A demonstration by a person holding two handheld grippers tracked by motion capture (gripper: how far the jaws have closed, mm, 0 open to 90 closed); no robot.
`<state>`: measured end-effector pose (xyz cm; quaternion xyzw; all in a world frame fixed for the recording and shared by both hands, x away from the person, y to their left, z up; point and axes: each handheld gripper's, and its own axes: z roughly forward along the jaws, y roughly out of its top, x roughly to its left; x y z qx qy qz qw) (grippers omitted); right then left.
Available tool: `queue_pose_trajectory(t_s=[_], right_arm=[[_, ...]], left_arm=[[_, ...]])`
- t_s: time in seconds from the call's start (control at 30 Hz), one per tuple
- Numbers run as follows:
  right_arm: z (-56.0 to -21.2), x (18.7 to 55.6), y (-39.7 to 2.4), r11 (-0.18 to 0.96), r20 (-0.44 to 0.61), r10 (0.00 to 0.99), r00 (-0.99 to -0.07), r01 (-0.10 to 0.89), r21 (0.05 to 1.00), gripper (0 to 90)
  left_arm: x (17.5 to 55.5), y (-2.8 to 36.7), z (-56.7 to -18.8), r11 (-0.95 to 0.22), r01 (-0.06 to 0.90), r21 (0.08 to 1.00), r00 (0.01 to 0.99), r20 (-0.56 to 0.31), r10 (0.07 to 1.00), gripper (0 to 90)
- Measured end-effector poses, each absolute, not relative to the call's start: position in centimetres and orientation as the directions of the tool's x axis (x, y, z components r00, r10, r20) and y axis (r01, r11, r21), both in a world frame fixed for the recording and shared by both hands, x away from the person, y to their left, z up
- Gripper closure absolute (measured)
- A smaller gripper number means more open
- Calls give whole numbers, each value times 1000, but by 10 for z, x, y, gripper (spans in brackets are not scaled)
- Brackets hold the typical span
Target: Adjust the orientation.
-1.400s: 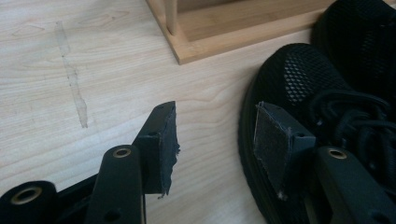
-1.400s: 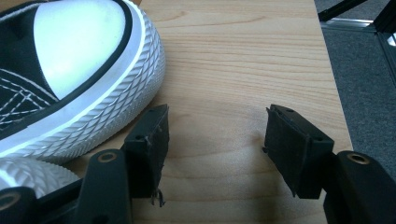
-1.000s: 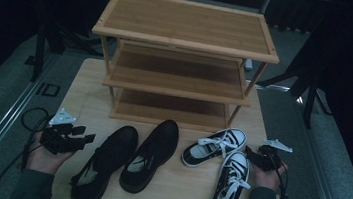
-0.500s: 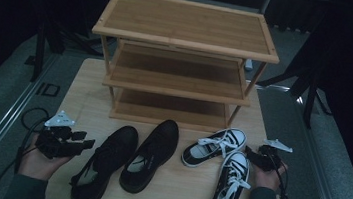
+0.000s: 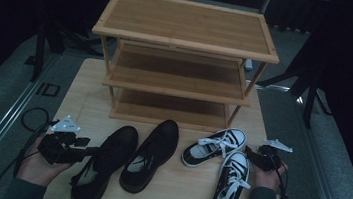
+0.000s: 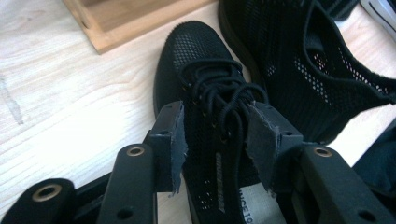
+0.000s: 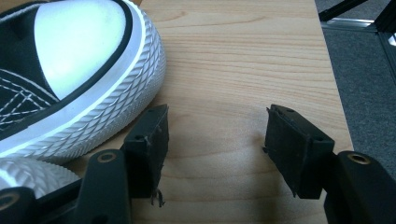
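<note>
Left tongs (image 6: 217,135) closing astride the laced throat of the outer black mesh shoe (image 5: 104,164), pads not yet pressing; right tongs (image 7: 217,144) spread wide over bare tabletop (image 7: 243,56), beside the near sneaker (image 5: 229,186). Shoe lying at the tabletop's near left corner, heel close to the front edge, second black shoe (image 5: 150,154) just beside. Likely trouble: soft mesh and loose laces giving a shallow bite, shoe tipping or dragging its neighbour on the lift. Wooden rack (image 5: 181,62) standing behind with all three shelves bare; low lower tiers leaving scant headroom, top tier wide open.
</note>
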<state>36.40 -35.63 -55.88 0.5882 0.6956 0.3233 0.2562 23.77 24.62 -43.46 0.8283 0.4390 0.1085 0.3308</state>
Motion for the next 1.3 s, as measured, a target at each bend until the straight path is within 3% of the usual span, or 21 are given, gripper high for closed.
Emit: queue_pose_trajectory(t_s=[0.33,0.6,0.83,1.03,1.13,1.3], right_arm=[[-559,364,-356,98,25,984,-177,653,751,392],[-559,364,-356,98,26,984,-177,653,751,390],[-559,364,-356,96,28,984,-177,653,751,388],[-559,364,-356,96,29,984,-178,653,751,388],[-559,364,-356,95,31,984,-178,653,751,385],[-559,365,-356,94,32,983,-178,653,751,384]], left_arm=[[237,243,-441,-446,673,589,618,-118,777,623],[240,235,-454,-495,708,504,607,-76,791,685],[246,231,-460,-486,716,501,608,-104,787,720],[251,221,-467,-488,725,487,592,-79,802,773],[252,224,-467,-458,739,494,575,-108,811,832],[255,231,-469,-406,753,519,555,-167,815,847]])
